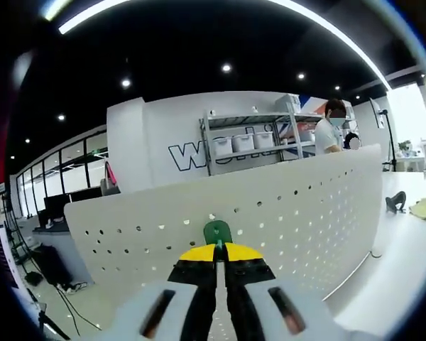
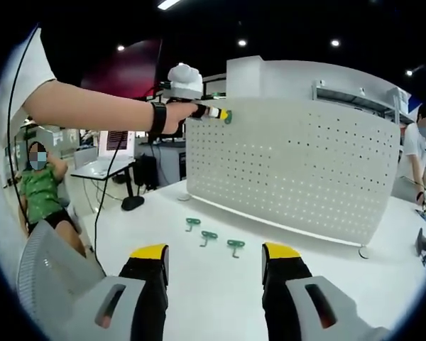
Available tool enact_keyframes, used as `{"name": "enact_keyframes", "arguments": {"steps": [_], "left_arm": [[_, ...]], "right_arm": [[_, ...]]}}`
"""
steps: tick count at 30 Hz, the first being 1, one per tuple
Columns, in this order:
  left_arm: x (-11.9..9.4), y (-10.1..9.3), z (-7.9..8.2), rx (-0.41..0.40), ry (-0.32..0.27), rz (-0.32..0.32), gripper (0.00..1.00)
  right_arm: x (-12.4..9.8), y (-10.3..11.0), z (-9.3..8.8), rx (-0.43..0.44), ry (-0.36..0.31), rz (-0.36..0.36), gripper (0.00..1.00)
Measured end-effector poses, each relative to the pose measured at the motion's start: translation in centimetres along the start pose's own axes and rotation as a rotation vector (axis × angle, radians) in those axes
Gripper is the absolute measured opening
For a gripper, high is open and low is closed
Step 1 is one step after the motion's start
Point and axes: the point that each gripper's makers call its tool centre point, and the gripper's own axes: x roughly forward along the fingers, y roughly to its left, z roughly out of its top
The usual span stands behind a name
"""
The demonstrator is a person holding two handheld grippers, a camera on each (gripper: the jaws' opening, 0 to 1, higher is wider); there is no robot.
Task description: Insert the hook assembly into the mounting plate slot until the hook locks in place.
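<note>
Left gripper view looks straight down the left gripper (image 1: 216,264), whose yellow-tipped black jaws stand pressed together on a small green plastic hook (image 1: 217,231) that sticks out just past their tips. Directly ahead, and very near or touching, rises the white perforated metal mounting plate (image 1: 291,206), a curved upright panel of small round holes standing on the white table (image 1: 405,234); the hook sits up near the panel's top edge, its long axis seemingly in line with the jaws and pointing into the plate, so the coming push would run forward along the gripper's own axis. Whether the hook's tip is already in a hole cannot be told. Off to the far side of the table lie a dark object and a yellowish cloth, too small to name further, and a grey shelving unit (image 1: 252,138) carries white bins whose contents are hidden. Right gripper view shows the right gripper (image 2: 214,259) low over the table with its jaws wide apart and nothing between them. Ahead of it, between the gripper and the plate's foot, three spare green hooks (image 2: 211,236) lie loose in a row on the table, apart from one another. Higher up, a person's bare forearm (image 2: 92,106) reaches across to the plate's upper left corner, where the left gripper presents its hook; that hand is clearly the nearer to the slot.
</note>
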Motion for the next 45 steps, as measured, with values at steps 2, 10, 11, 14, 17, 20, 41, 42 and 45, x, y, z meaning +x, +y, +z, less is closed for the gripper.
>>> {"name": "enact_keyframes", "arguments": {"steps": [2,10,11,14,17,20,41,42,45], "left_arm": [[0.0,0.1,0.2,0.012,-0.004,0.005,0.02],[0.4,0.2,0.8,-0.016,-0.016,0.003,0.02],[0.4,0.1,0.8,-0.015,-0.017,0.002,0.02],[0.5,0.1,0.5,-0.025,0.000,0.010,0.02],[0.3,0.4,0.7,-0.034,-0.007,0.030,0.02],[0.6,0.3,1.0,-0.045,-0.016,0.026,0.02],[1.1,0.0,0.6,-0.017,0.063,0.092,0.03],[1.1,0.0,0.6,0.022,0.072,0.096,0.03],[1.1,0.0,0.5,-0.007,0.069,0.093,0.03]], "right_arm": [[0.0,0.0,-0.1,-0.001,0.005,0.000,0.53],[-0.1,-0.3,0.0,0.011,-0.001,-0.007,0.53],[-0.1,-0.3,0.0,0.014,-0.001,-0.006,0.53],[0.0,-0.3,-0.1,0.011,0.003,-0.006,0.53],[0.0,-0.2,0.0,0.008,0.001,-0.003,0.53],[0.0,-0.2,0.0,0.010,0.000,-0.005,0.53],[-0.2,-0.4,-0.3,0.021,0.001,-0.010,0.53],[-0.2,-0.5,-0.3,0.021,0.001,-0.011,0.53],[-0.2,-0.5,-0.3,0.024,0.001,-0.011,0.52]]}}
